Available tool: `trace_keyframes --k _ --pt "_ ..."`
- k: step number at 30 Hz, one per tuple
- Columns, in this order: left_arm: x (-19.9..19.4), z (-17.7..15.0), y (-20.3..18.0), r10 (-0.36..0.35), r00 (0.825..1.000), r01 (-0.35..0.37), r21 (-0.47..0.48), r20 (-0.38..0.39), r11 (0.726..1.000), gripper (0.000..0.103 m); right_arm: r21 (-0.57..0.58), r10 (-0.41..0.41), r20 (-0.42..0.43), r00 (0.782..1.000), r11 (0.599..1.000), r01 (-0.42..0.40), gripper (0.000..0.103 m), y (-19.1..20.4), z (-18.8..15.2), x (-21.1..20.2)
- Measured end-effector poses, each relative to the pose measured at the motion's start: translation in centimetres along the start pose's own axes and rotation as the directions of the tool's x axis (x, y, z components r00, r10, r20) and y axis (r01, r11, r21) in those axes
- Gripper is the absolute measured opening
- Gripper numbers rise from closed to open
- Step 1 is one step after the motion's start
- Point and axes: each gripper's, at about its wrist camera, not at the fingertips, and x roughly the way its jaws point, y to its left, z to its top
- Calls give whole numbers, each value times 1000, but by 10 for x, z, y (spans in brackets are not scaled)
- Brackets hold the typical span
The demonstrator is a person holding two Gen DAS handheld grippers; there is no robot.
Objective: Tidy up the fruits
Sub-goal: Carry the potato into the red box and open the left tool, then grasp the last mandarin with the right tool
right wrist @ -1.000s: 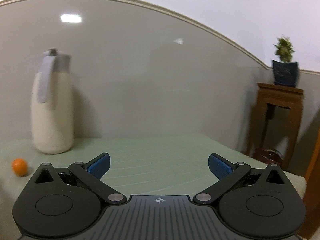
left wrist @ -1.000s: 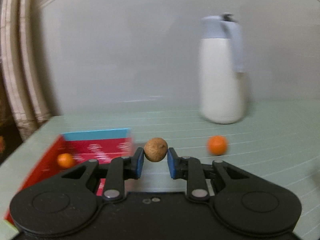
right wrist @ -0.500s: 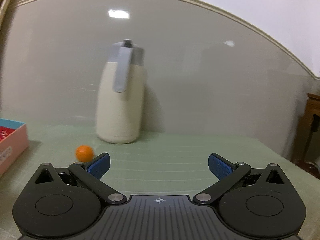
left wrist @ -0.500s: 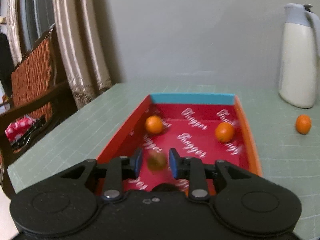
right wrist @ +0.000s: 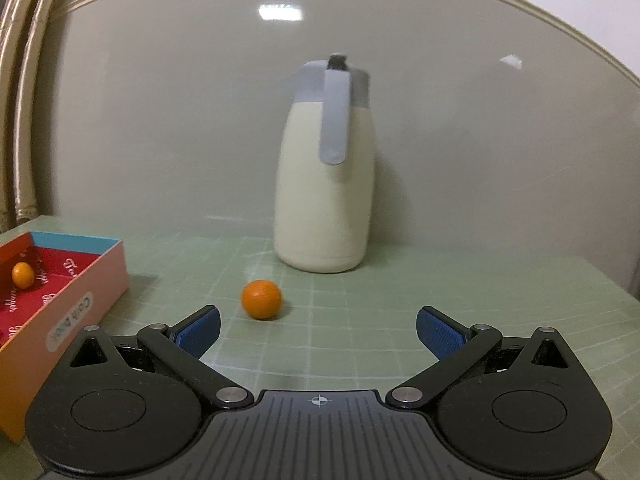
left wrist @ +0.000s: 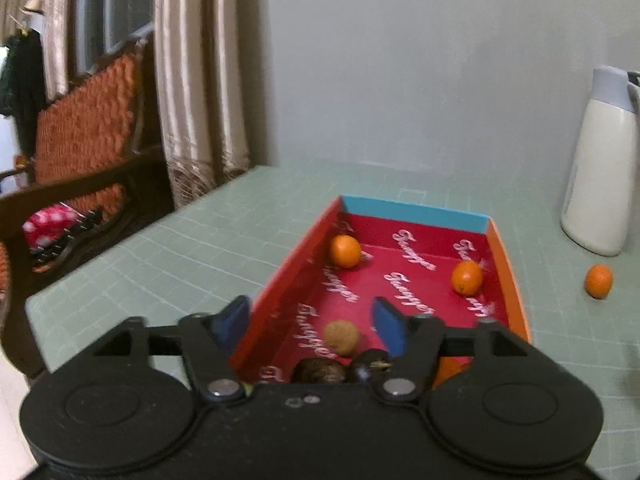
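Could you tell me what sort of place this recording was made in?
Probably a home living or dining room: long satin curtains, a carved wooden chair with an orange cushion, and a cream thermos jug on a green table.

Probably a home: curtains (left wrist: 192, 92), cushioned wooden chair (left wrist: 80, 136), thermos jug (right wrist: 326, 184).

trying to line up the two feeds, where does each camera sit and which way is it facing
Left wrist: on the left hand-held gripper, angled down into the red box over a brown fruit; its jaws are opening, touching nothing.
Right wrist: on the right hand-held gripper, facing the wall and thermos jug across the green mat; jaws wide open.
Shared: box, jug, and the loose orange fruit on the mat.
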Motion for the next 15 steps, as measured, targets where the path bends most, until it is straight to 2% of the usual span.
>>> trace_keyframes --k 1,4,9,15 --pt "-4 0 1 25 1000 -25 -1 16 1000 82 -3 7 -6 1000 1000 -7 103 2 0 1" --pt "-12 0 10 10 999 -9 -17 36 1000 82 -9 20 -17 1000 1000 -21 103 7 1 3" --pt "-14 -6 20 31 999 -29 -35 40 999 83 -13 26 -25 999 1000 -26 103 13 0 9" --pt "-23 -18 28 70 996 -69 -16 63 997 92 -7 35 -52 998 999 -35 103 17 -1 17"
